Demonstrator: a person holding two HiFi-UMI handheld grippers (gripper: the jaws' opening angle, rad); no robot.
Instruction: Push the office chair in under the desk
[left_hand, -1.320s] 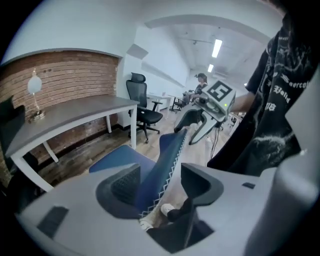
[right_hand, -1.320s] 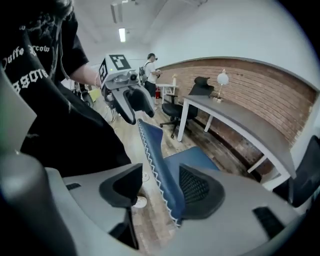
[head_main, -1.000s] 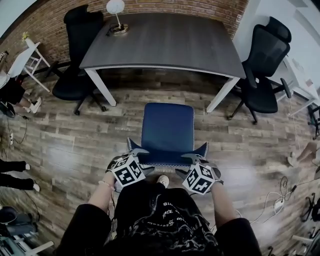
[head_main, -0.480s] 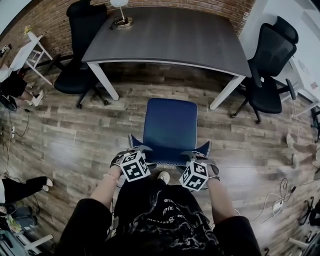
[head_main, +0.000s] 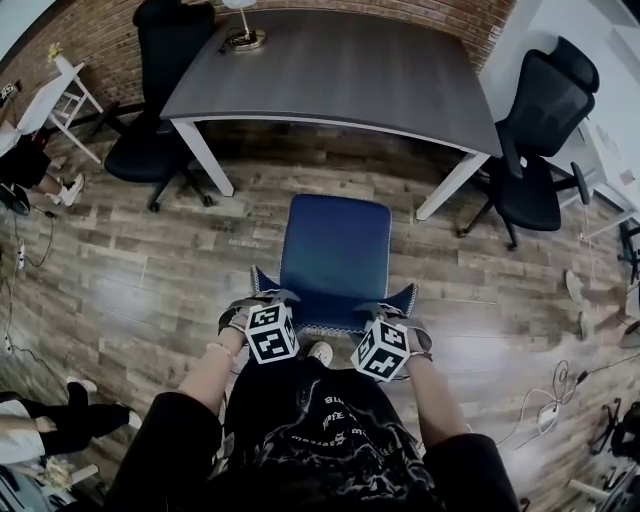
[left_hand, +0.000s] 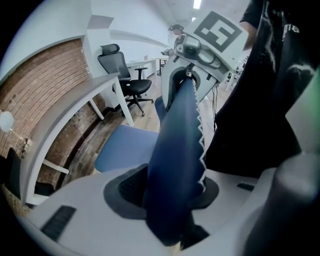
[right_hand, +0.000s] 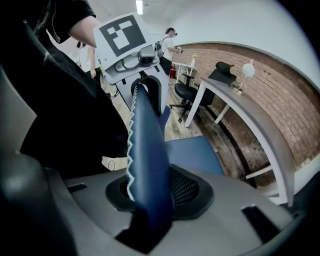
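Blue padded backrest (left_hand: 175, 160) is pinched in the just-closing jaws of left gripper (head_main: 272, 300) and right gripper (head_main: 380, 310); the office chair (head_main: 335, 245) sits ahead of them, short of the desk (head_main: 340, 70); soft edge, probably rolls lightly.

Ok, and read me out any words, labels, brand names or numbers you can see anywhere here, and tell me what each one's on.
Nothing here can be read.
On the T-shirt: white print, too blurred to read.
On the marker cubes: black-and-white square patterns only, no letters or numbers.
On the blue office chair and the desk: no label visible.
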